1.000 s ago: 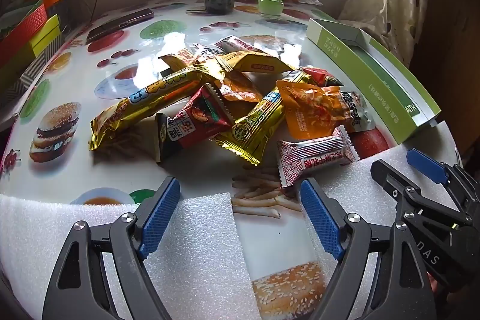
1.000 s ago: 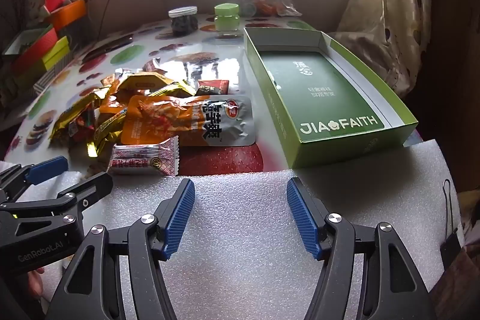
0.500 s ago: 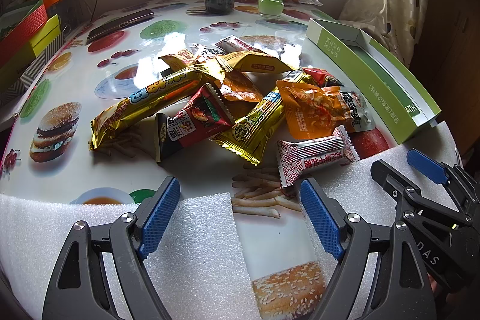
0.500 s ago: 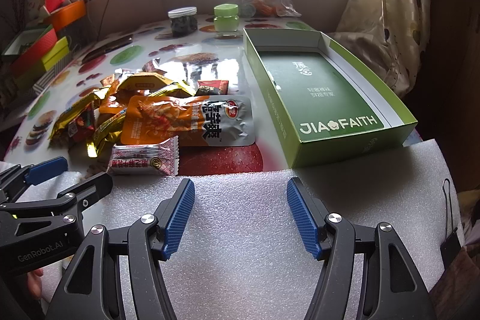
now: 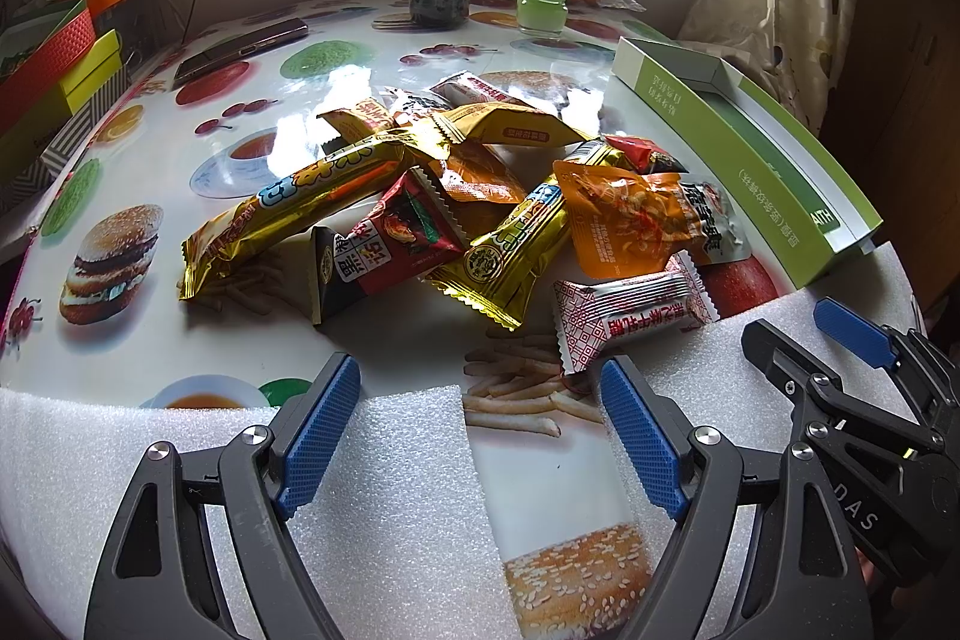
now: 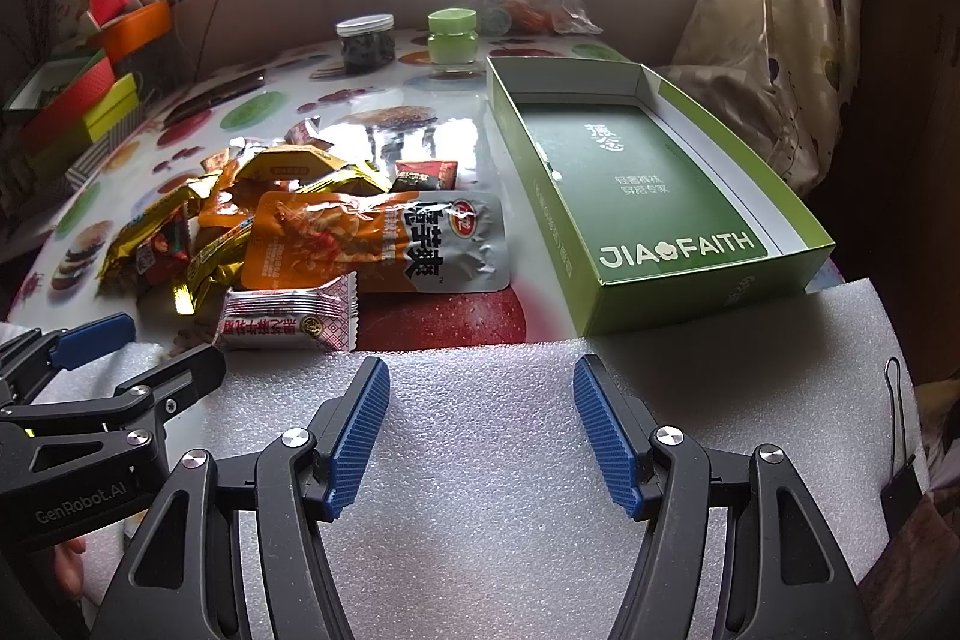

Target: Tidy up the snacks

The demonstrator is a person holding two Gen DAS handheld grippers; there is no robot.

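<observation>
Roughly ten snack packets [image 5: 456, 196] lie heaped beside one empty green box [image 6: 648, 184]; two jars [image 6: 365, 43] stand behind. Left gripper [image 5: 480, 430] and right gripper [image 6: 480, 430] both gape, holding nothing.

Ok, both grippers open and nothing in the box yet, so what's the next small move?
Probably ease the left gripper forward onto the red-and-white packet. It lies nearest, at the front edge of the pile, mostly apart from the rest, and the jaws are open just short of it. The green box holds no snacks, and the right gripper hovers over foam.
</observation>
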